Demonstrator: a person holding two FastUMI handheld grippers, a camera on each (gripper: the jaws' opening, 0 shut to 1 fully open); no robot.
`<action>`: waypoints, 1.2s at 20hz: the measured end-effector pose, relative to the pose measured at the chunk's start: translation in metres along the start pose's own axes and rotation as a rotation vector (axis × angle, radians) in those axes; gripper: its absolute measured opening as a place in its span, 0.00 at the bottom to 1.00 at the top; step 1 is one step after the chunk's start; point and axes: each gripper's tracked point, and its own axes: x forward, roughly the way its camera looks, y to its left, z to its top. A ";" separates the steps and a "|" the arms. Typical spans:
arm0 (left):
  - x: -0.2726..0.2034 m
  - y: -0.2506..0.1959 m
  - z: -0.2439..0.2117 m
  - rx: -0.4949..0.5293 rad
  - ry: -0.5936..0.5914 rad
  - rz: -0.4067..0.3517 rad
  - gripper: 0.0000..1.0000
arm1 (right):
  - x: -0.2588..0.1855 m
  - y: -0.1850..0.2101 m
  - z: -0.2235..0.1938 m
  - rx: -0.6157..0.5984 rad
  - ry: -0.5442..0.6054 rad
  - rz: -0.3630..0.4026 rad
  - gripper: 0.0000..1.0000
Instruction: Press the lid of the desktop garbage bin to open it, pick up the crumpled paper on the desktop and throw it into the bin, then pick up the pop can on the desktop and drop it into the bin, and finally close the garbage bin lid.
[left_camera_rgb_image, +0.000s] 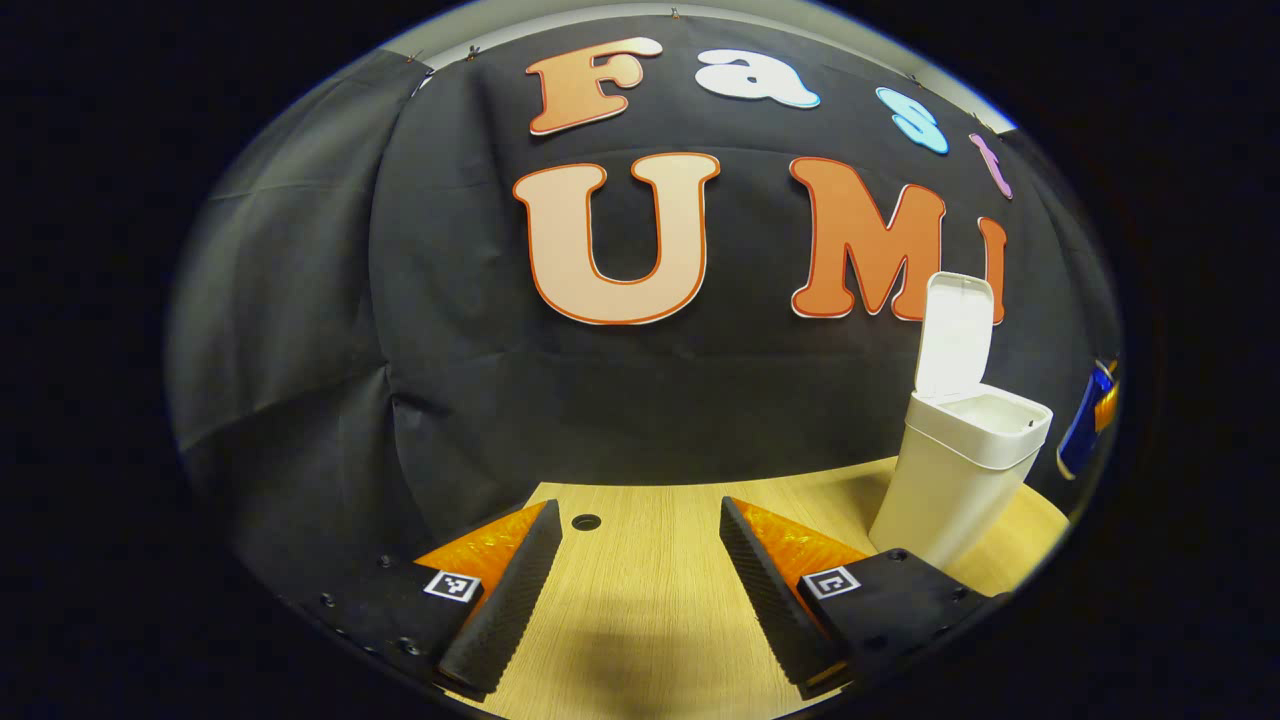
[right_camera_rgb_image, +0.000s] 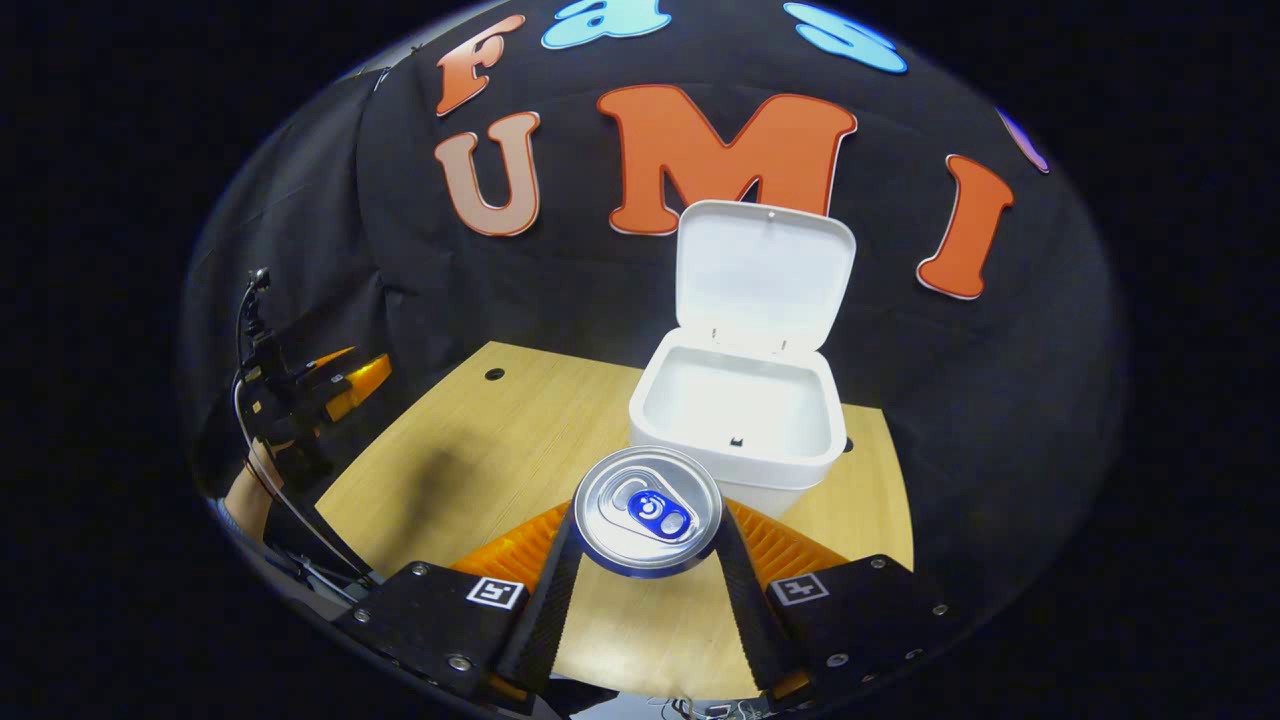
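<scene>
Right hand-held gripper (right_camera_rgb_image: 648, 560) at the bottom middle of the right gripper view, both fingers pressed on a pop can (right_camera_rgb_image: 647, 511), shiny top facing up. Just behind the can, white bin (right_camera_rgb_image: 738, 420) on the wooden surface (right_camera_rgb_image: 480, 450), lid (right_camera_rgb_image: 765, 272) standing up, open. Left hand-held gripper (left_camera_rgb_image: 640, 580) at the bottom of the left gripper view, fingers wide apart, holding nothing. Bin at right there
</scene>
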 end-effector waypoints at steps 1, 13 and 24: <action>-0.001 0.001 0.000 -0.002 -0.001 0.001 1.00 | 0.000 -0.008 0.013 0.001 -0.022 -0.017 0.75; -0.003 0.015 -0.005 -0.004 0.005 0.030 1.00 | 0.057 -0.095 0.074 -0.005 -0.059 -0.162 0.75; 0.002 0.032 -0.016 0.001 0.030 0.065 1.00 | 0.121 -0.117 0.031 0.026 0.078 -0.198 0.80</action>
